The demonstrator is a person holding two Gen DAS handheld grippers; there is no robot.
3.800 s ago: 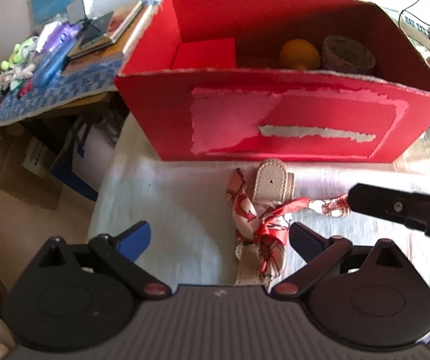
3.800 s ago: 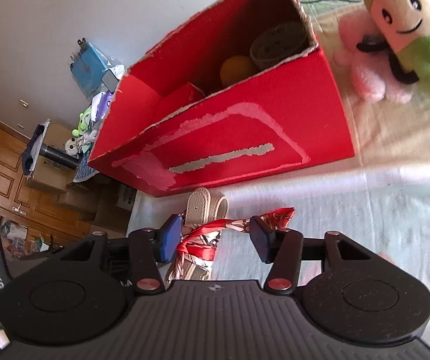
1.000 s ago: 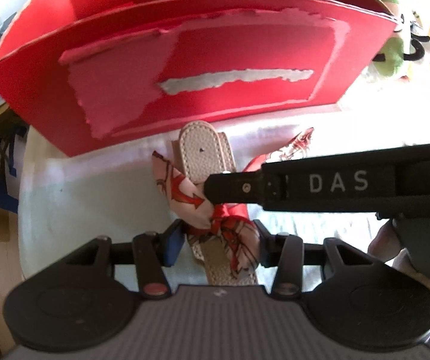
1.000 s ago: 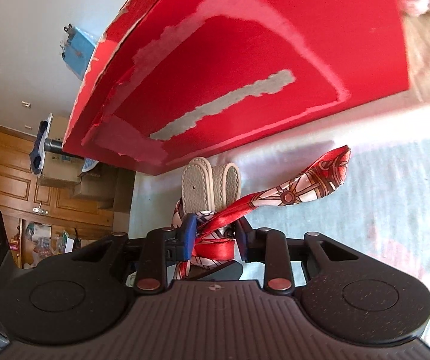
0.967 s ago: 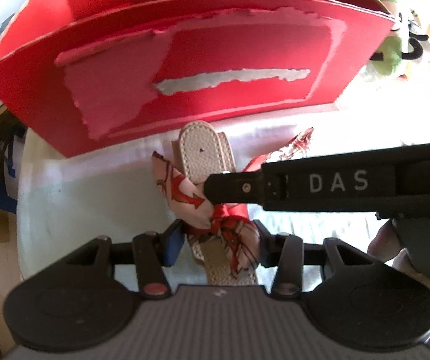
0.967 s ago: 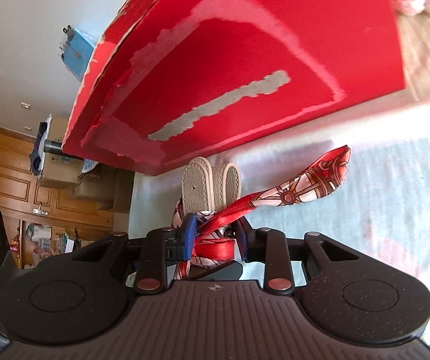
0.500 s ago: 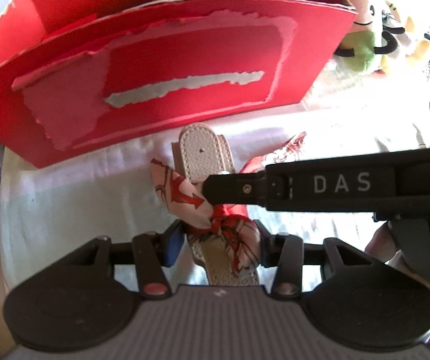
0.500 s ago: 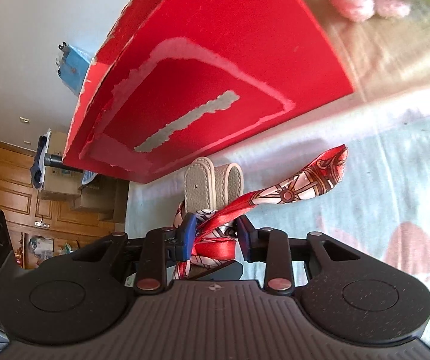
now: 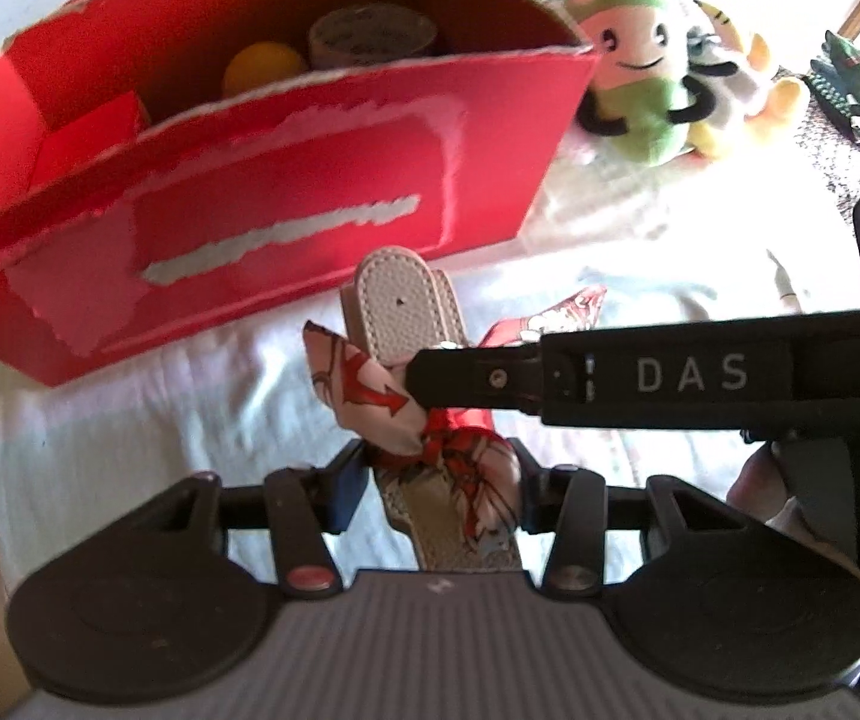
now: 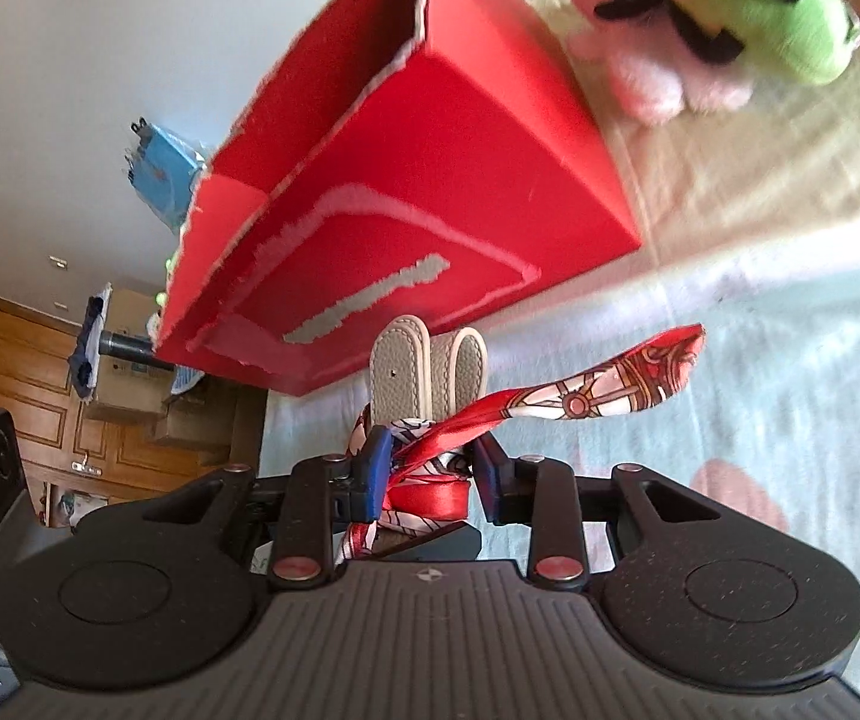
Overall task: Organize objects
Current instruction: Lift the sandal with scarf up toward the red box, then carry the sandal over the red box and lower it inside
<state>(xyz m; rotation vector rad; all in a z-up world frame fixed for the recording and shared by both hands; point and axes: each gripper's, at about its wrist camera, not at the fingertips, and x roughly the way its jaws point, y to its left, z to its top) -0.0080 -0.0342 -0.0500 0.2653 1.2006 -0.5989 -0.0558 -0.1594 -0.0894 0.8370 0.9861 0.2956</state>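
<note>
Both tongs (image 9: pixel 436 483) (image 10: pixel 430 474) clamp scarf-tied sandals (image 9: pixel 397 312)

A bed (image 9: pixel 130 420) covered in a pale, whitish sheet with faint pink patches fills the lower and middle parts of both views; toward the upper right the cover turns cream-yellow. A red cardboard box (image 9: pixel 286 204) with torn label patches on its front stands on it in the upper left of the left-wrist frame. To the upper right, just beside the box's corner, lies a green and pink plush toy (image 9: pixel 640 102), with a yellow and white plush (image 9: pixel 730 78) against it. A dark green object (image 9: pixel 850 84) sits at the far upper right edge.
</note>
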